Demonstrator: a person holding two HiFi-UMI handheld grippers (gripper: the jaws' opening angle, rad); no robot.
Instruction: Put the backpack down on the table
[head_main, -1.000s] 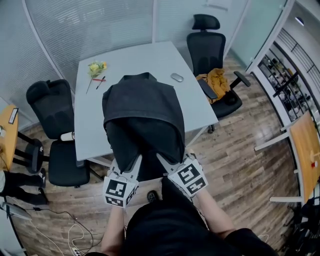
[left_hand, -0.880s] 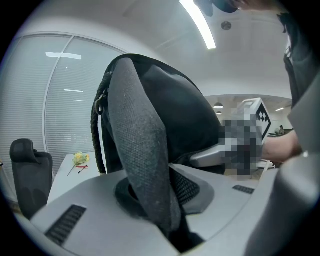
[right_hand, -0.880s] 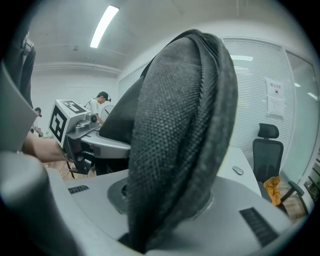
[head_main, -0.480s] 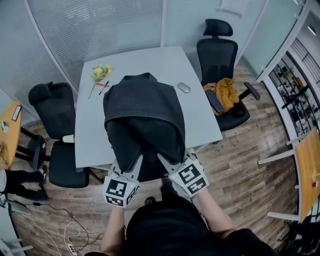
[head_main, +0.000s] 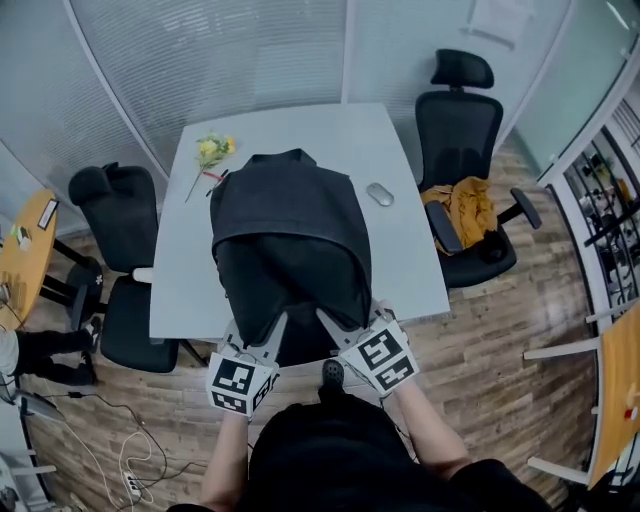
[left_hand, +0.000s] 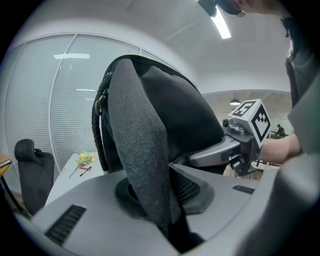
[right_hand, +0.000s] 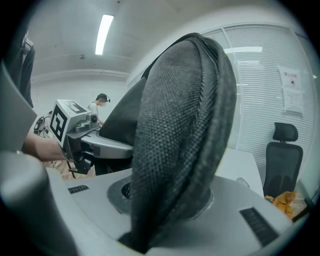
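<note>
Dark-grey backpack (head_main: 288, 240) lies at twelve o'clock over the table (head_main: 400, 250), long axis six-to-twelve; left gripper (head_main: 264, 338) and right gripper (head_main: 336, 330), equally near, each pinch a strap (left_hand: 145, 165).

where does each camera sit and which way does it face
Head view: on the head, steeply down onto the backpack and table; left gripper and right gripper show.
Left gripper view: rides the left gripper, along its jaws, shut on a backpack strap; right hand shows.
Right gripper view: rides the right gripper, along its jaws, shut on a second strap; left hand shows.
Shared: all show the backpack.
</note>
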